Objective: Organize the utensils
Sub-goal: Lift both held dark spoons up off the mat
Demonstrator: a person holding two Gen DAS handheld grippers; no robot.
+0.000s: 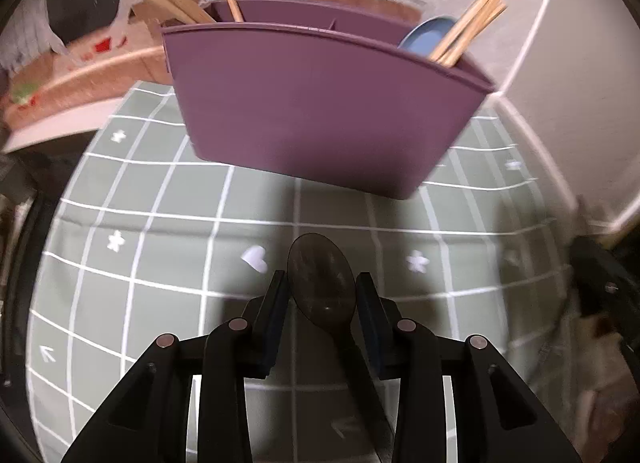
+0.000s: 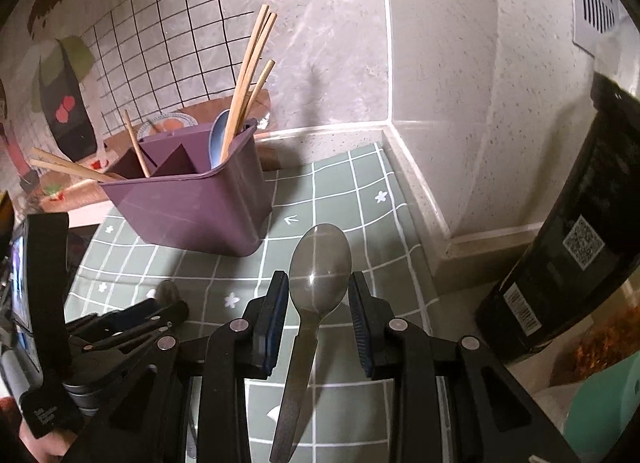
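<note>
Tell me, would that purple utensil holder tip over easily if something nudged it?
Possibly: the purple holder looks like thin plastic, so probably light. Tall chopsticks lean outward above its rim, likely adding top weight. Its wide base should resist small nudges.

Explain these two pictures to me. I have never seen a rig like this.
No robot is here: a person holds a two-finger gripper in each hand, and each gripper carries a wide-angle camera looking along its black fingers. One picture comes from the left gripper, the other from the right gripper.

A green checked mat covers the counter. On it stands a purple utensil holder with compartments, which contains wooden chopsticks and a blue spoon.

The left gripper's fingers appear closed on the bowl of a dark see-through spoon. The right gripper's appear closed on a grey see-through spoon.
</note>
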